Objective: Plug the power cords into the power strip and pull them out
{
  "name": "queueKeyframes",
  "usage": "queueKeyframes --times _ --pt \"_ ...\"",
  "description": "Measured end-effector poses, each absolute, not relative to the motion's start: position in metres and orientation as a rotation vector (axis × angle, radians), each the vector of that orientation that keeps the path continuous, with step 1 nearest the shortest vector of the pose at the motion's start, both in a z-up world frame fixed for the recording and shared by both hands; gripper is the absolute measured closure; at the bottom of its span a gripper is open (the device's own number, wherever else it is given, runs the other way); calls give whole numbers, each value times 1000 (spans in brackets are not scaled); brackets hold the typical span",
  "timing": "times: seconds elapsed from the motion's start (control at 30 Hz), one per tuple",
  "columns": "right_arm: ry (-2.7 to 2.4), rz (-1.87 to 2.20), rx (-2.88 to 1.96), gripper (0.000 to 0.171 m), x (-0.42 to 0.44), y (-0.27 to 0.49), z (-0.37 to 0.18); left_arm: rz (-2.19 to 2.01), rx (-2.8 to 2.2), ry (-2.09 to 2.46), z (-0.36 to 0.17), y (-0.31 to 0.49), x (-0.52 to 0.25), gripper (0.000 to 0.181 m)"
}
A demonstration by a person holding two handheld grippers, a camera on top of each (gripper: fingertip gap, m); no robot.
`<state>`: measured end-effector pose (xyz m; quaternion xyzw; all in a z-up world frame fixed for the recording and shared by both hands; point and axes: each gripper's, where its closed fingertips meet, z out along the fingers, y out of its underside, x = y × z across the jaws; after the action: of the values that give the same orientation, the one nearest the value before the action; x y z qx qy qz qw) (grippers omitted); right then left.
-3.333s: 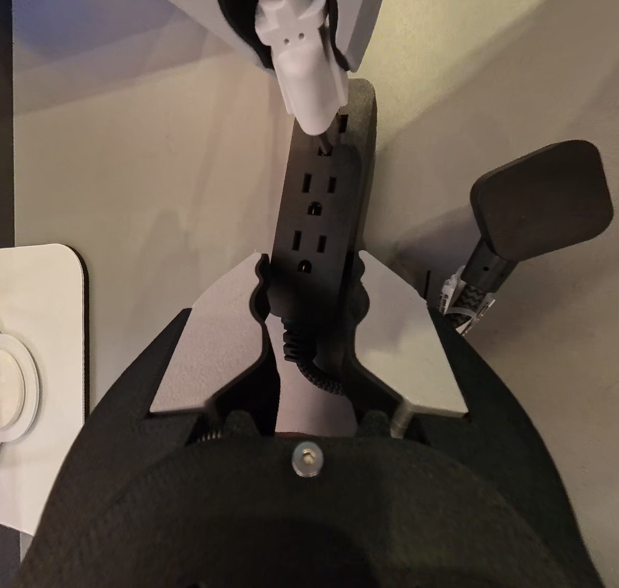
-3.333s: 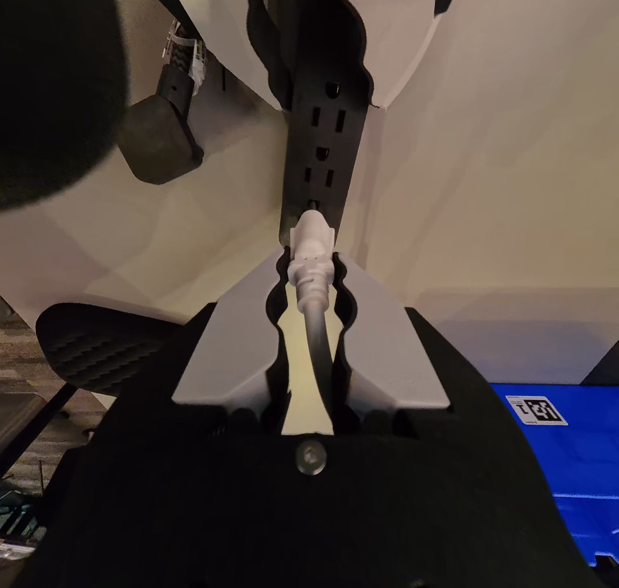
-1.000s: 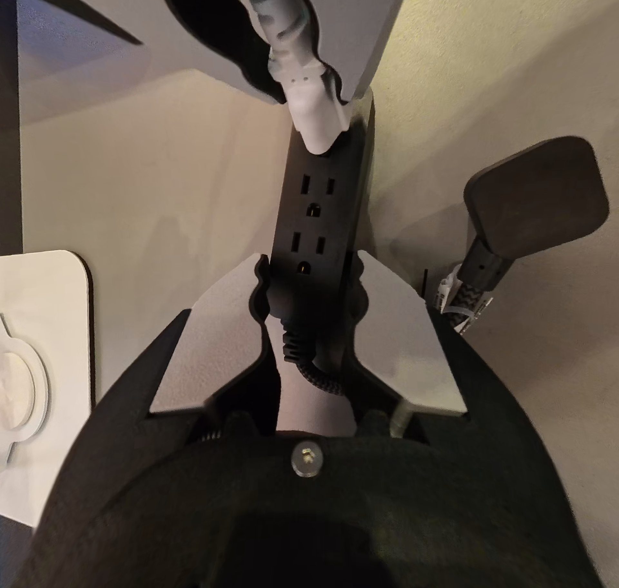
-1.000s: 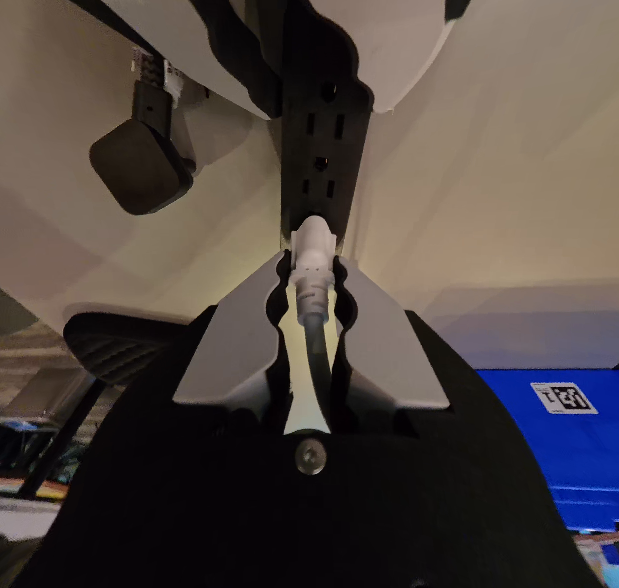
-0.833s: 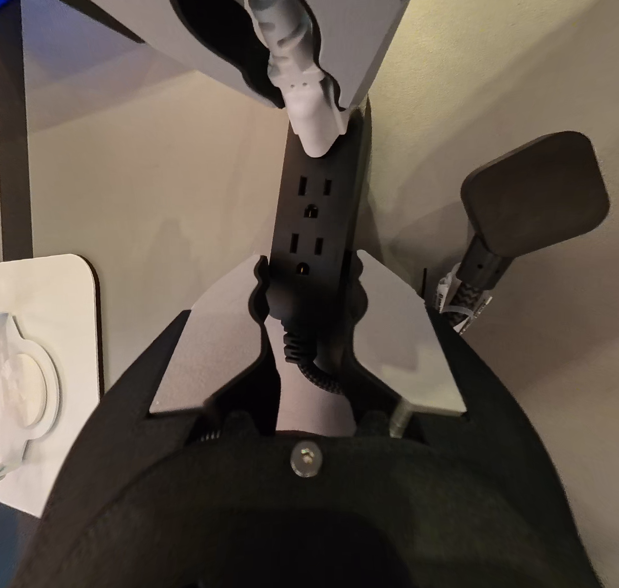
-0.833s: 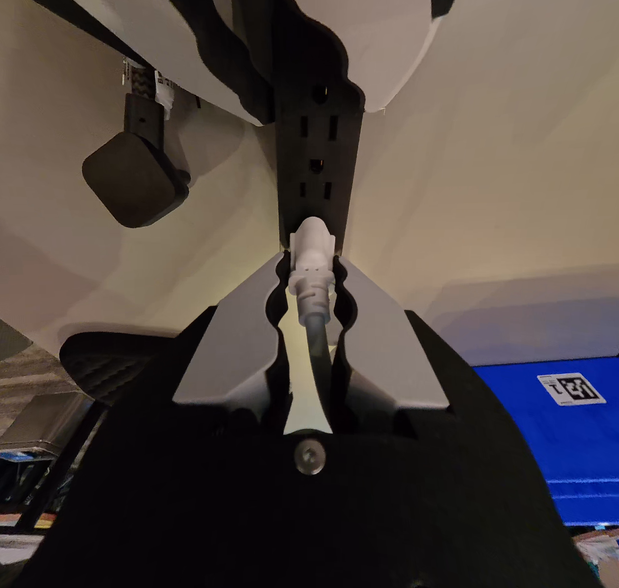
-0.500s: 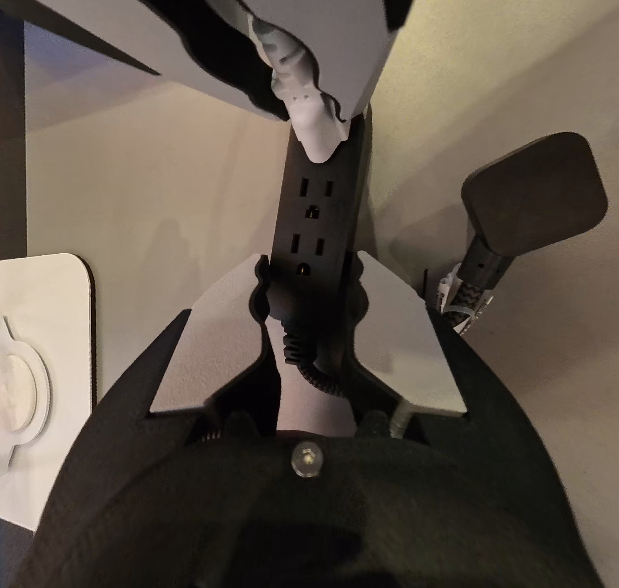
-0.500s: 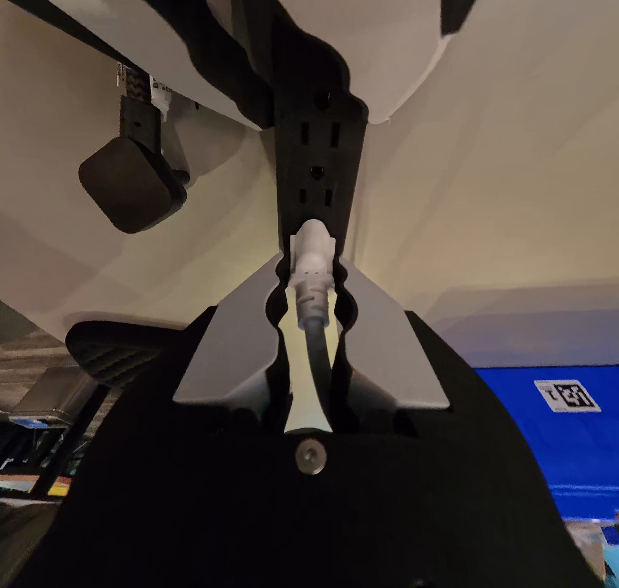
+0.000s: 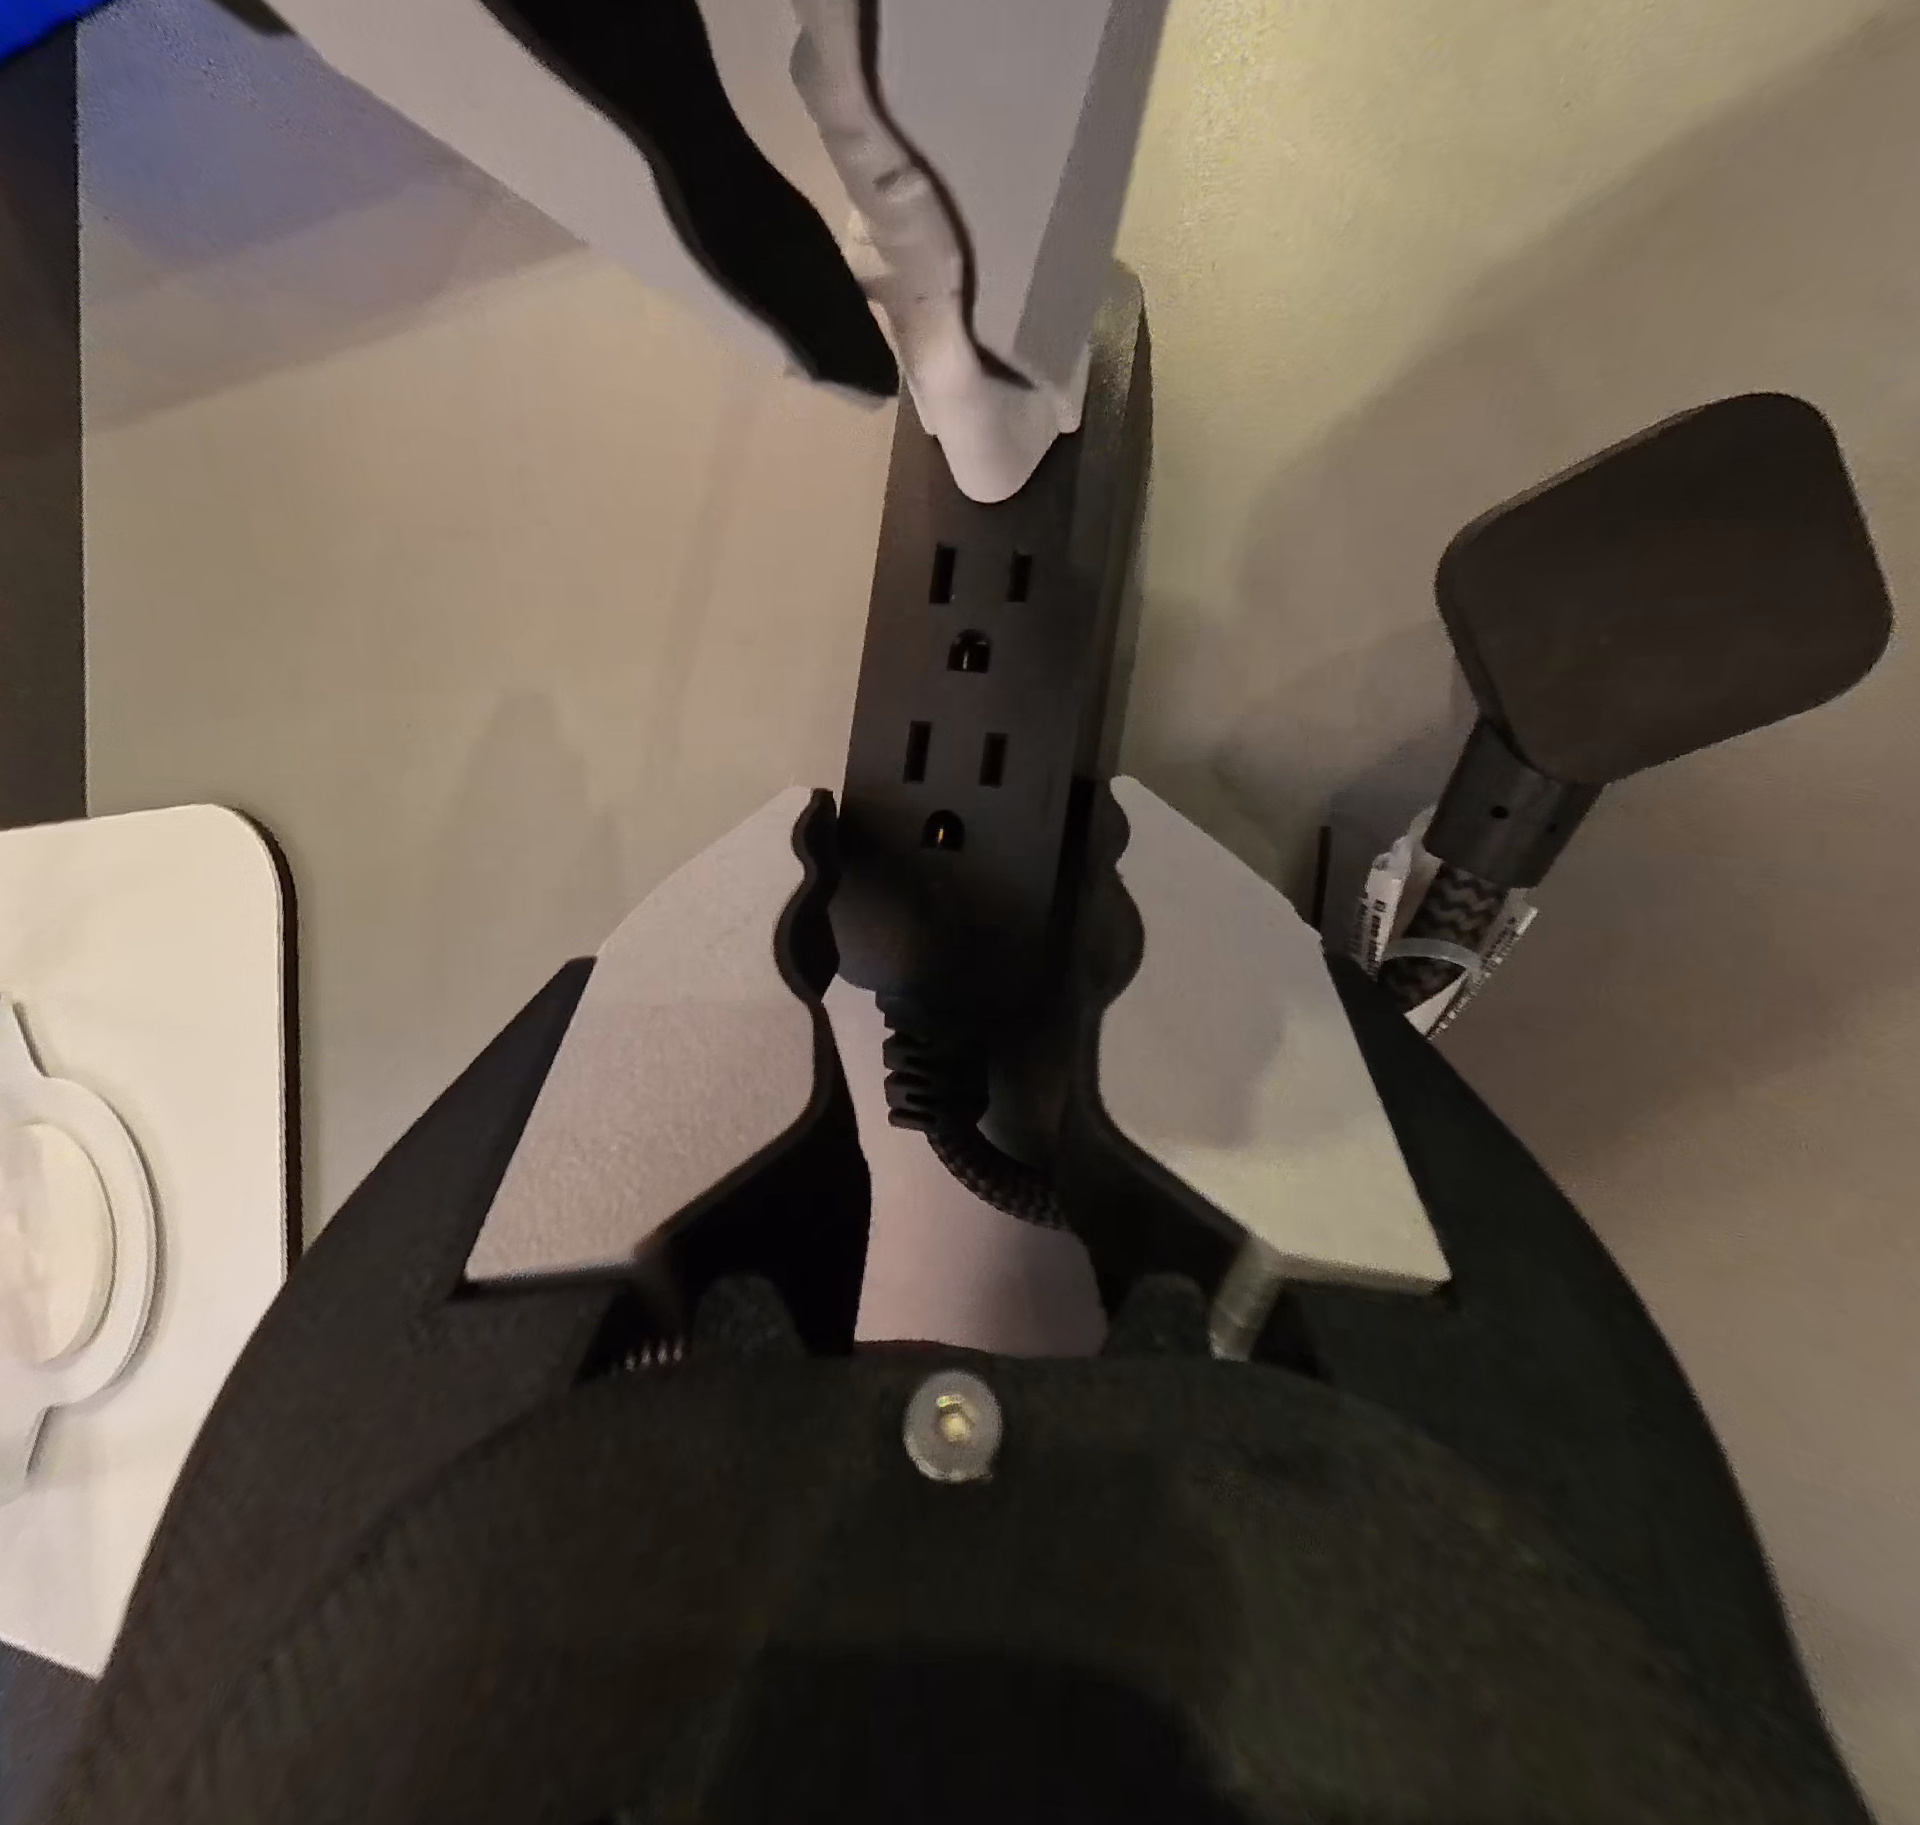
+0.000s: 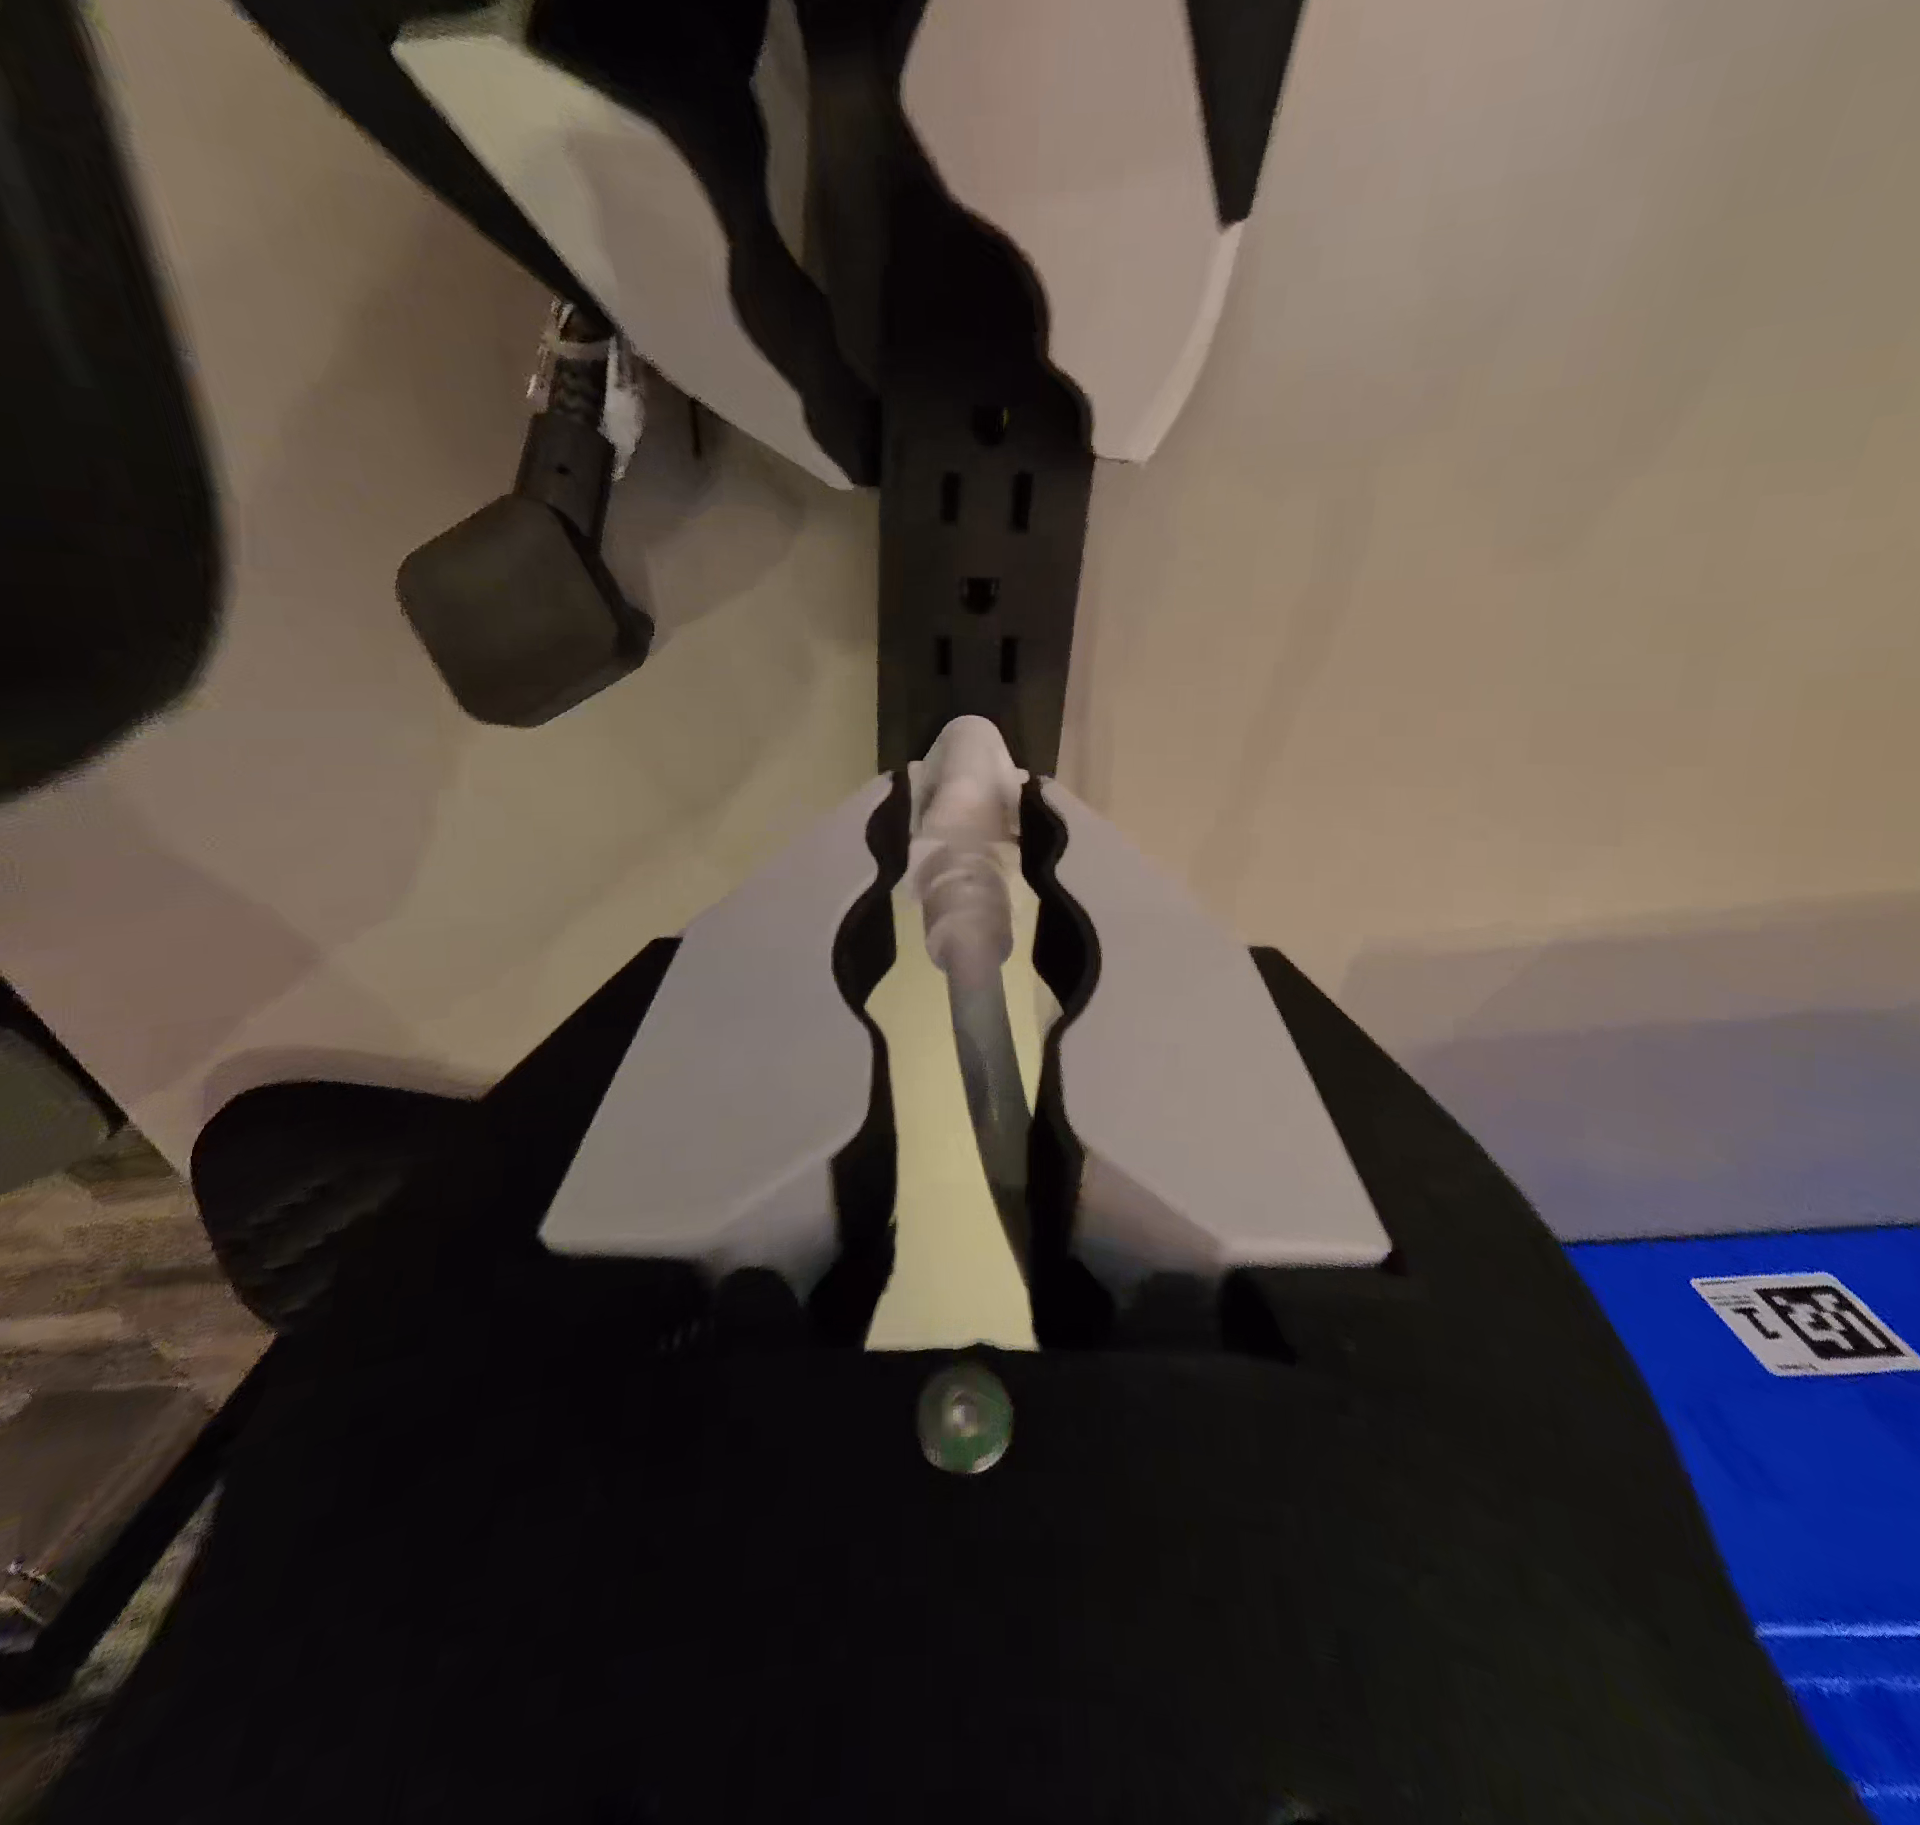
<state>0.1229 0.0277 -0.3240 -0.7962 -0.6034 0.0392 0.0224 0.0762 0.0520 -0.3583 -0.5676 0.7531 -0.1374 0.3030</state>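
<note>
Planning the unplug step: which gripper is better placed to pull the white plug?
Right: the right gripper is shut on the white plug, while the left gripper clamps the power strip.

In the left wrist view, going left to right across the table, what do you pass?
White rounded-corner card → black power strip, clamped at its cord end by the left gripper → black square plug on a braided cord.

One black power strip (image 9: 997, 674); one white plug (image 9: 982, 425); one black flat plug (image 9: 1652, 591); two hand-held grippers; one white card (image 9: 135, 1048) at the worktop's left edge.
</note>
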Motion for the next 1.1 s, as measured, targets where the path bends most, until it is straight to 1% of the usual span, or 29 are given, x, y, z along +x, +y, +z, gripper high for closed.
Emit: queueKeyframes --times 0.07,0.13,0.2,0.3,0.53,0.7,0.93,1.1 --pt "-1900 110 -2464 150 127 25 -321 -367 -1500 2002 -358 50 79 136" --pt "-1941 78 -2480 139 135 21 -317 -355 -1497 2012 -358 50 79 136" --pt "-1912 54 -2465 144 137 25 -313 -372 -1501 2006 -358 50 79 136" --pt "-1925 73 -2489 149 139 21 -324 -367 -1504 2005 -358 50 79 136" --pt "-1938 49 -2474 149 140 20 -331 -372 -1506 2000 -358 49 80 136" --pt "-1868 -60 -2519 151 138 19 -331 -335 -1478 2003 -358 49 79 136" --pt "-1959 -4 -2564 150 137 21 -333 -372 -1504 1992 -358 49 79 136" --pt "-1887 -10 -2533 150 136 22 -334 -377 -1506 1984 -358 49 79 136"
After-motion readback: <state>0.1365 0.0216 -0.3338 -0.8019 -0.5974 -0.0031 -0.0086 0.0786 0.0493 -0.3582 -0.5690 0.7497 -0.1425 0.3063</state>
